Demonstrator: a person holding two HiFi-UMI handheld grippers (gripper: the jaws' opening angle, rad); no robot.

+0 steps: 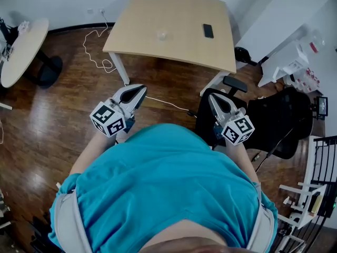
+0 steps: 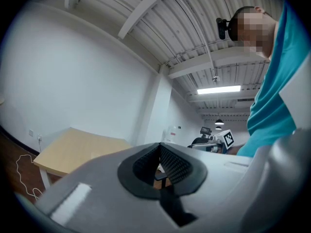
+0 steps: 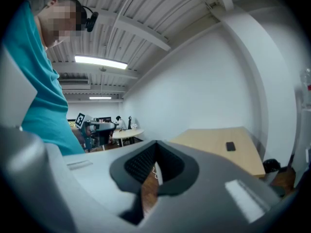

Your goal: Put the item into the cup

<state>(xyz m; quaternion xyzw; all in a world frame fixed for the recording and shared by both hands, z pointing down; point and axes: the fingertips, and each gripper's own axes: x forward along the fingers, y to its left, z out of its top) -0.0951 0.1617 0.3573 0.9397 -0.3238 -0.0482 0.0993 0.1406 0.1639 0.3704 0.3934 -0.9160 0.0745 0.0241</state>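
The left hand-held gripper (image 1: 139,93) and right hand-held gripper (image 1: 213,100) sit mid-frame against the person's teal shirt (image 1: 168,183). Each has its jaws pressed together on nothing, likely a resting carry. Well apart, at the top, the worktop (image 1: 179,9) bears a small pale cup-like thing (image 1: 161,35) near a dark flat slab (image 1: 208,30). The cup's contents are too small to tell. No writing is legible, only marker cubes (image 1: 108,119).

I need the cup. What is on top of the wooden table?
On the table: what looks like a small clear cup near the middle, a flat black item to its right. Its inside cannot be made out.
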